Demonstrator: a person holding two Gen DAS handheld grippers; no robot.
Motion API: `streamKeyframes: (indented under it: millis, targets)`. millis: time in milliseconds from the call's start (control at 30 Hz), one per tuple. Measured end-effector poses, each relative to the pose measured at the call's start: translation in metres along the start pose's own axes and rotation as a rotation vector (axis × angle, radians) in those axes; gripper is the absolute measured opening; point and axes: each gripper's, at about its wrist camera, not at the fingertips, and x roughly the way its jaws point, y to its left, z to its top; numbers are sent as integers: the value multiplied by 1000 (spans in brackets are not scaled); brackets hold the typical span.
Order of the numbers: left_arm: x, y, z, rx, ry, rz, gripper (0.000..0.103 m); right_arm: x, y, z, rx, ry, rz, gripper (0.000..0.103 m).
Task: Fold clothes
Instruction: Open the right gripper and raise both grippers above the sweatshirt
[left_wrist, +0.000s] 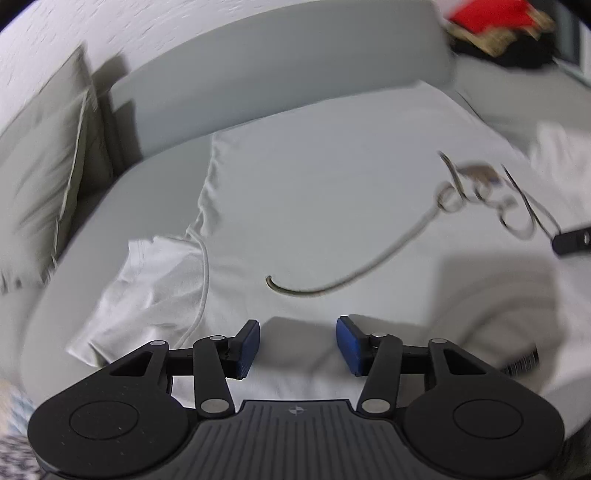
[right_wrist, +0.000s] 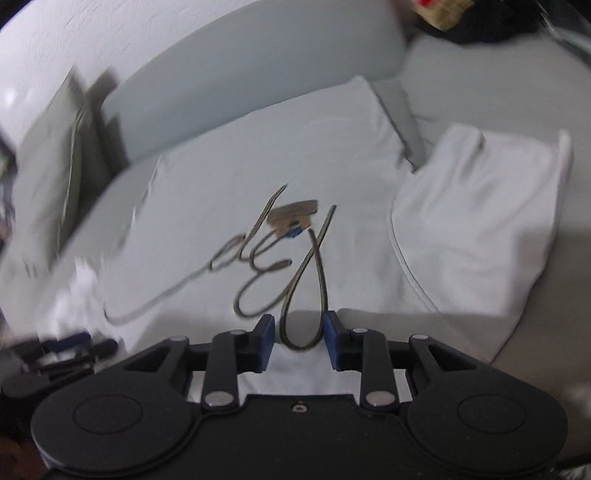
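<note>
the left gripper (left_wrist: 297, 345) hung low over the near edge of a white t-shirt (left_wrist: 314, 192) spread flat on a grey sofa (left_wrist: 258, 85). its two blue-padded fingers (left_wrist: 246, 349) stood apart with a clear gap, and only smooth white cloth showed through that gap; whether the tips touched the fabric could not be told from the blurred view. nothing was pinched between them.

the right gripper (right_wrist: 300, 339) hovered over the same near edge of the t-shirt (right_wrist: 258, 155). its blue fingers (right_wrist: 266, 341) were also apart, a narrower gap than the left pair's. the bottom loop of the dark script print (right_wrist: 273, 258) lay in view between the pads, flat on the cloth, and the pads did not press on anything.

beyond the left gripper, the print (left_wrist: 369, 266) ran across the chest toward the right of that view, and one short sleeve (left_wrist: 147, 280) lay crumpled off to the left on the seat. in the right wrist view the other sleeve (right_wrist: 480, 221) spread out on the right side, and the left gripper (right_wrist: 66, 354) showed as a dark blur at the lower left.

further back a grey cushion (left_wrist: 48, 166) leaned at the left end of the sofa, against a white wall (left_wrist: 110, 29). at the far right end something red (left_wrist: 491, 14) sat on a dark heap, too smeared to name.
</note>
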Motion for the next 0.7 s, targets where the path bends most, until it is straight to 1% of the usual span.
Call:
streamKeyframes:
  millis: [33, 133, 167, 233, 267, 333, 367, 400, 467, 533, 600, 633, 667, 700]
  targets:
    - [-6, -2, -3, 24, 12, -4, 44, -2, 3, -3, -28, 14, -8, 29]
    - [-31, -3, -22, 74, 47, -18, 44, -23, 3, -24, -41, 41, -1, 29]
    - [-37, -2, -28, 79, 49, -9, 47, -30, 3, -30, -44, 47, 4, 29]
    - [-47, -1, -38, 72, 23, 2, 56, -45, -3, -38, -39, 38, 28, 32]
    - [-51, 2, -37, 52, 0, 1, 57, -53, -7, -41, -30, 24, 39, 41]
    - [-55, 8, -30, 9, -46, -12, 59, -69, -25, -38, 31, -63, 50, 50]
    - [-56, 10, -24, -13, -68, -22, 61, -76, -34, -35, 63, -107, 50, 52]
    - [-56, 12, -17, -36, -89, -33, 62, -79, -45, -29, 99, -151, 29, 52]
    - [-52, 11, -1, -57, -107, -51, 63, -87, -67, -15, 169, -235, -11, 52]
    - [-44, 3, 14, -58, -108, -71, 63, -90, -90, -1, 242, -305, -58, 52]
    - [-34, -6, 25, -64, -102, -110, 64, -86, -114, 14, 329, -329, -103, 47]
    - [-29, -9, 27, -76, -95, -129, 64, -81, -125, 20, 369, -328, -116, 38]
    - [-24, -12, 26, -84, -88, -140, 64, -77, -135, 27, 408, -324, -124, 36]
    - [-20, -15, 24, -91, -80, -150, 65, -73, -141, 33, 438, -317, -119, 36]
